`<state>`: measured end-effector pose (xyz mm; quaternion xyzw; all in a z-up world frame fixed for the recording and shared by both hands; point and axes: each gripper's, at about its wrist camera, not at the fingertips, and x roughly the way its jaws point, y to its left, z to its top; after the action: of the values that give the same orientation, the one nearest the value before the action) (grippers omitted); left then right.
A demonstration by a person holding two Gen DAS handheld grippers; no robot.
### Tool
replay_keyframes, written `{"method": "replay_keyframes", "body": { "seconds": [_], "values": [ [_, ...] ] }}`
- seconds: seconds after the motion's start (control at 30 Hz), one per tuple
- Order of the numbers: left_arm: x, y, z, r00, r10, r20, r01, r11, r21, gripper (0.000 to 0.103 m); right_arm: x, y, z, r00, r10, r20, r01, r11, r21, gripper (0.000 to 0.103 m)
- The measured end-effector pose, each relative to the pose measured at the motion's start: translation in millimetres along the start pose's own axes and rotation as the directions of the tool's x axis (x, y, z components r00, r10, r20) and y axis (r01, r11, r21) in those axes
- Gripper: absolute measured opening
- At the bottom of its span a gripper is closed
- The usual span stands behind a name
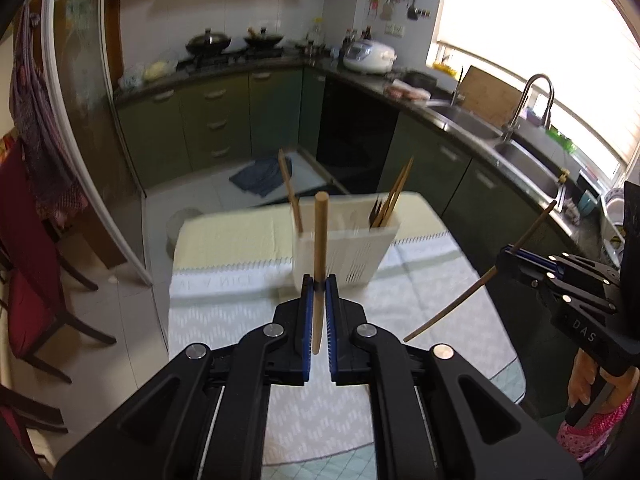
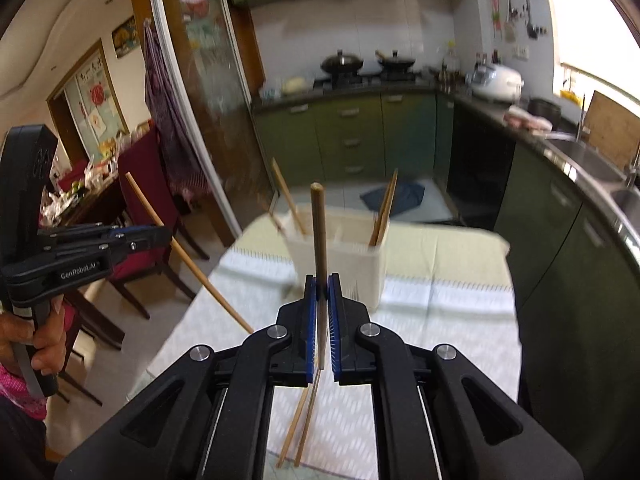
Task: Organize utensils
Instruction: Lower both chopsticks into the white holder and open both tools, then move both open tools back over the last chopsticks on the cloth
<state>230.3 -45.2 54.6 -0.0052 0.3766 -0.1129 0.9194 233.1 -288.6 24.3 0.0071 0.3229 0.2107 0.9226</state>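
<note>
A white slotted utensil holder [image 1: 340, 252] stands on the table [image 1: 240, 320], with several chopsticks in its right compartment [image 1: 394, 196] and one leaning at its left [image 1: 290, 192]. My left gripper [image 1: 319, 284] is shut on a wooden chopstick [image 1: 320, 240], held upright in front of the holder. My right gripper [image 2: 322, 286] is shut on another chopstick [image 2: 319, 232], also upright before the holder [image 2: 340, 264]. Each gripper shows in the other's view: the right gripper [image 1: 506, 254] with its chopstick, the left gripper [image 2: 160, 236] with its chopstick. Two loose chopsticks [image 2: 300, 420] lie on the cloth below my right gripper.
The table has a pale patterned cloth [image 2: 440, 320]. Dark chairs with red cushions [image 1: 24, 300] stand to the left. Green kitchen cabinets [image 1: 208, 120], a stove with woks [image 1: 236, 44] and a sink [image 1: 520, 152] lie behind. A blue rag [image 1: 258, 176] lies on the floor.
</note>
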Motion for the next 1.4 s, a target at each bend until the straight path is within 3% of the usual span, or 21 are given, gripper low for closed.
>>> {"method": "replay_keyframes", "body": {
  "seconds": [0.27,0.53,0.77,0.9,1.0,1.2,1.3,1.37,1.4],
  "values": [
    [-29,-13,71,0.991,-0.020,0.132,0.020,1.000,0.000,0.006,-26,0,77,0.984,-0.017,0.175,0.018,1.000,-0.002,0.007],
    [13,-14,117,0.977,-0.014,0.212,0.016,1.000,-0.006,0.006,31,-17,115,0.974,-0.040,0.223,0.038,0.999,0.014,0.007],
    [91,-6,112,0.993,0.008,0.115,-0.005,1.000,-0.029,0.006,114,-39,98,0.995,-0.046,0.092,0.043,0.999,0.034,0.007],
    [120,0,100,0.999,0.008,0.040,-0.007,0.999,-0.033,0.006,141,-42,85,0.998,-0.038,0.043,0.036,0.999,0.034,0.007],
    [128,1,91,1.000,0.014,0.027,-0.013,1.000,-0.026,0.006,149,-44,77,0.999,-0.029,0.031,0.028,0.999,0.037,0.009],
    [121,0,78,1.000,0.008,0.011,-0.007,1.000,-0.025,0.006,132,-34,65,0.998,-0.028,0.053,0.027,0.999,0.022,0.011],
    [101,-3,70,1.000,0.005,0.026,-0.004,1.000,-0.026,0.009,96,-27,52,0.995,-0.017,0.101,0.016,1.000,0.013,0.023],
    [88,-6,56,1.000,0.012,0.009,-0.012,1.000,-0.018,0.024,71,-24,38,0.993,-0.022,0.117,0.022,1.000,0.001,0.024],
    [86,-8,44,1.000,0.020,-0.018,-0.020,1.000,-0.019,0.026,58,-24,24,0.994,-0.031,0.108,0.031,1.000,-0.002,0.024]
  ]
}}
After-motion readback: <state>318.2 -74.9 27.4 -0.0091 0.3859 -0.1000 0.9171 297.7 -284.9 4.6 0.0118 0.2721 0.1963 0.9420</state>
